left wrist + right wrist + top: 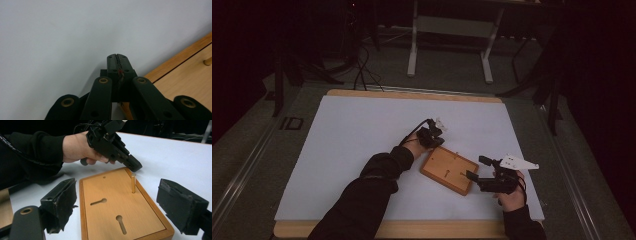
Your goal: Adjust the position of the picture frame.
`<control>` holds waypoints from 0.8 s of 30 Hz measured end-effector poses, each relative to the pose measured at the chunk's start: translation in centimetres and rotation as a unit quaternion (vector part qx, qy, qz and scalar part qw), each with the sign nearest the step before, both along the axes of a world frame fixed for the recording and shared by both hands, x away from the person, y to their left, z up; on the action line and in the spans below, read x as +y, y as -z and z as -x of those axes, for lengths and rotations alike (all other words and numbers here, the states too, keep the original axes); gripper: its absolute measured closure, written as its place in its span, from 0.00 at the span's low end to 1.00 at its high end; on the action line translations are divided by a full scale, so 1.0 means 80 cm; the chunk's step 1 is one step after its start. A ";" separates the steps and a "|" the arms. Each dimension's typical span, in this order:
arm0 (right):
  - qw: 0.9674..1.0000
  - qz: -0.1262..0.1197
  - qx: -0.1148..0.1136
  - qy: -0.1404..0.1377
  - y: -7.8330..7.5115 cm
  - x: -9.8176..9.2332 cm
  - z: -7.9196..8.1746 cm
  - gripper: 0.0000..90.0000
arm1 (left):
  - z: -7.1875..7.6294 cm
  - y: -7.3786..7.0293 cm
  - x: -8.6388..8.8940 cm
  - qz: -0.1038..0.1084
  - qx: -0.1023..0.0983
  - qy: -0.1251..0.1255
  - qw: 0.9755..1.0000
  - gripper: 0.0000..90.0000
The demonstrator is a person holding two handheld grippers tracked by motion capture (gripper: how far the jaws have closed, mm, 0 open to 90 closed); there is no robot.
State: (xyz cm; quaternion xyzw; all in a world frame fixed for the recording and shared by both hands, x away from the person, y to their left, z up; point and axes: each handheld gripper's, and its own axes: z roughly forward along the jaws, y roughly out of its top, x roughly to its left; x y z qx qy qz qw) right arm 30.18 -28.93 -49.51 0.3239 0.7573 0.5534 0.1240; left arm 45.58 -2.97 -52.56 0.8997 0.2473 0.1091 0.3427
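Looking from the left, we see the left gripper [435,134] just beyond the far-left corner of the wooden board [449,170], its tip low at the white mat [342,150]. In the left gripper view its jaws are pressed fully together with nothing between them, tip [117,60] over the mat, board edge [175,62] just to the side. In the right gripper view that closed tip [133,165] sits just beyond the board's far edge, near the upright peg [133,183] but apart from it. The board [120,205] lies flat on the mat, with two keyhole slots [98,201] in its face and the peg standing near one long edge. The right gripper [474,167] is at the board's right end, jaws spread wide, one pad [62,200] either side of the board's near end, touching nothing we can see.
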 end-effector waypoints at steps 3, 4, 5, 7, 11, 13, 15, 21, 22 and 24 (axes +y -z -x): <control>1.000 0.002 0.001 -0.001 0.001 0.001 0.000 0.17 | 0.000 0.000 0.002 0.002 0.008 -0.002 1.000 1.00; 1.000 0.003 0.000 -0.001 0.001 0.000 0.000 0.17 | 0.002 0.000 0.004 0.000 0.008 -0.002 1.000 1.00; 1.000 0.002 0.000 -0.001 0.001 0.000 0.000 0.17 | 0.003 0.000 0.006 -0.002 0.011 -0.001 1.000 1.00; 1.000 0.000 -0.001 -0.001 0.001 -0.001 -0.001 0.17 | 0.010 -0.001 0.011 -0.004 0.012 0.002 1.000 1.00; 1.000 0.000 -0.001 0.000 0.000 -0.001 -0.001 0.17 | 0.025 -0.001 0.020 -0.006 0.017 0.009 1.000 1.00; 1.000 0.001 -0.002 -0.001 0.000 0.000 -0.001 0.17 | 0.033 -0.001 0.025 -0.005 0.018 0.010 1.000 1.00; 1.000 0.002 -0.003 -0.001 -0.001 0.001 -0.001 0.17 | 0.038 -0.001 0.029 -0.005 0.019 0.010 1.000 1.00; 1.000 0.003 -0.003 -0.001 -0.002 0.003 -0.002 0.17 | 0.056 0.000 0.036 -0.003 0.025 0.017 1.000 1.00; 1.000 0.002 -0.002 -0.001 -0.001 0.003 -0.003 0.17 | 0.059 0.000 0.036 -0.003 0.026 0.018 0.999 1.00; 1.000 0.003 -0.002 -0.001 -0.001 0.004 -0.003 0.17 | 0.065 0.000 0.037 -0.004 0.026 0.017 1.000 1.00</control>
